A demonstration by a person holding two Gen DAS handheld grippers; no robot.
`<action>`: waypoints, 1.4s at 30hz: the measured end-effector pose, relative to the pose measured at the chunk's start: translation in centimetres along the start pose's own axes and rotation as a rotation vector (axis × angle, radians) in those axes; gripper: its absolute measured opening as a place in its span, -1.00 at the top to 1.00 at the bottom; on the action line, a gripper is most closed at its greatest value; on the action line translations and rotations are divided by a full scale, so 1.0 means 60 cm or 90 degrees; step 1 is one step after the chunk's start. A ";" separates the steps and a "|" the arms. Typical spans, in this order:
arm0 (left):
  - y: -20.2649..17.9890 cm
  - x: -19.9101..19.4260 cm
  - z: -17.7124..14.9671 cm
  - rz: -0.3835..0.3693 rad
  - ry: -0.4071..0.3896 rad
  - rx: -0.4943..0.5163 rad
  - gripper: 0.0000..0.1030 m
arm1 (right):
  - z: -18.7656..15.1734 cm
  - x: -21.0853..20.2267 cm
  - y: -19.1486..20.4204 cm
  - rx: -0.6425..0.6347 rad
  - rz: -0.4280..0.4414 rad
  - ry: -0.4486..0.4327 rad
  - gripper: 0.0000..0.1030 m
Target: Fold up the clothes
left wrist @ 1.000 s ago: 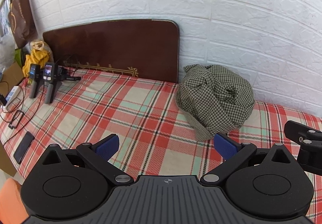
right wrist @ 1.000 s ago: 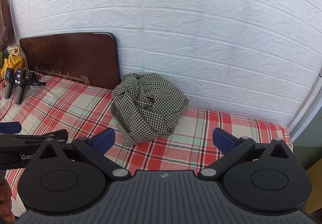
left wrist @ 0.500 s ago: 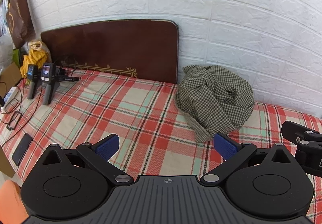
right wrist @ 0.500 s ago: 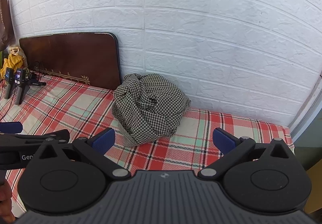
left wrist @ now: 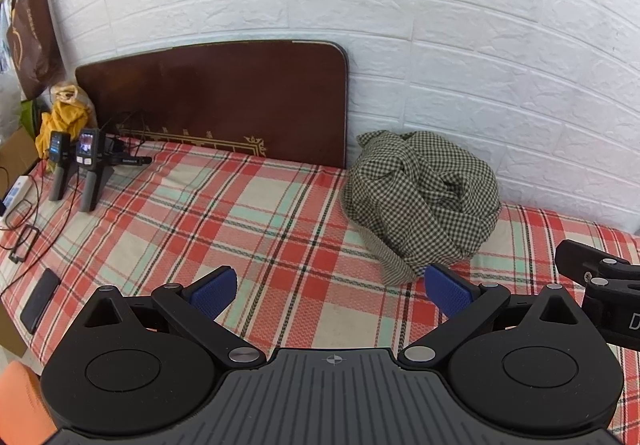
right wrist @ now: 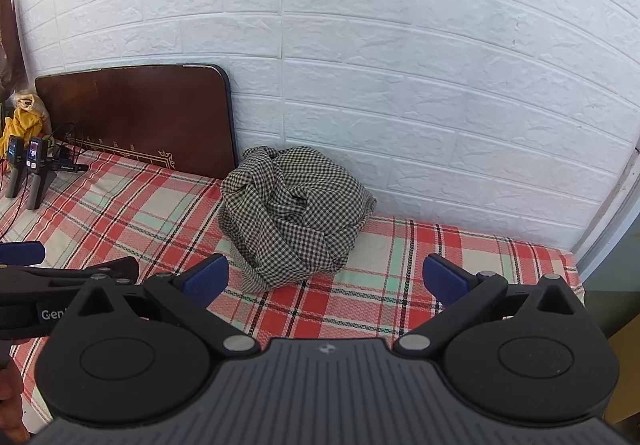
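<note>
A crumpled dark-green-and-cream checked garment (left wrist: pixel 424 201) (right wrist: pixel 294 215) lies in a heap on the red plaid bedsheet (left wrist: pixel 224 221) (right wrist: pixel 120 213), close to the white brick wall. My left gripper (left wrist: pixel 331 291) hovers above the sheet, open, with the heap ahead and to its right; its right blue pad sits just short of the cloth's near edge. My right gripper (right wrist: pixel 325 281) is open too, with the heap ahead and slightly to the left. Neither holds anything. Each gripper's black body shows at the edge of the other's view.
A dark wooden board (left wrist: pixel 224 101) leans on the wall at the back left. Two small handheld devices (left wrist: pixel 76 165) with cables stand at the bed's far left, a phone (left wrist: pixel 40 299) lies near the left edge, and a brown bag (left wrist: pixel 32 41) hangs there. The bed ends at the right (right wrist: pixel 576 269).
Both views have shifted only slightly; the heap sits a touch higher and nearer centre. Both grippers stay open and the garment has not moved.
</note>
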State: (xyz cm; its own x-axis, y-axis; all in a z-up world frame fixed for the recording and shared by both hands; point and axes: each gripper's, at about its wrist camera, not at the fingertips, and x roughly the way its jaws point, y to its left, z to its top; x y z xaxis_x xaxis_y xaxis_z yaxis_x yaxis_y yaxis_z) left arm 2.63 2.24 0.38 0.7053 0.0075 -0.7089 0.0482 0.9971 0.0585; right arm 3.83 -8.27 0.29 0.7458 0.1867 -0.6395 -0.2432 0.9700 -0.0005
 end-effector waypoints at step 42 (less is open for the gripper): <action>-0.019 0.035 0.012 -0.041 0.025 0.025 -1.00 | 0.017 0.041 0.006 -0.004 0.005 0.016 -0.99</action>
State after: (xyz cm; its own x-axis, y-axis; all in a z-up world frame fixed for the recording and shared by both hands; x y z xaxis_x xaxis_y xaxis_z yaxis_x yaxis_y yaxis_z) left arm 4.54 1.09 -0.68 0.6720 -0.0534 -0.7387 0.1208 0.9919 0.0382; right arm 6.24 -7.32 -0.48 0.7279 0.1902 -0.6588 -0.2528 0.9675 0.0000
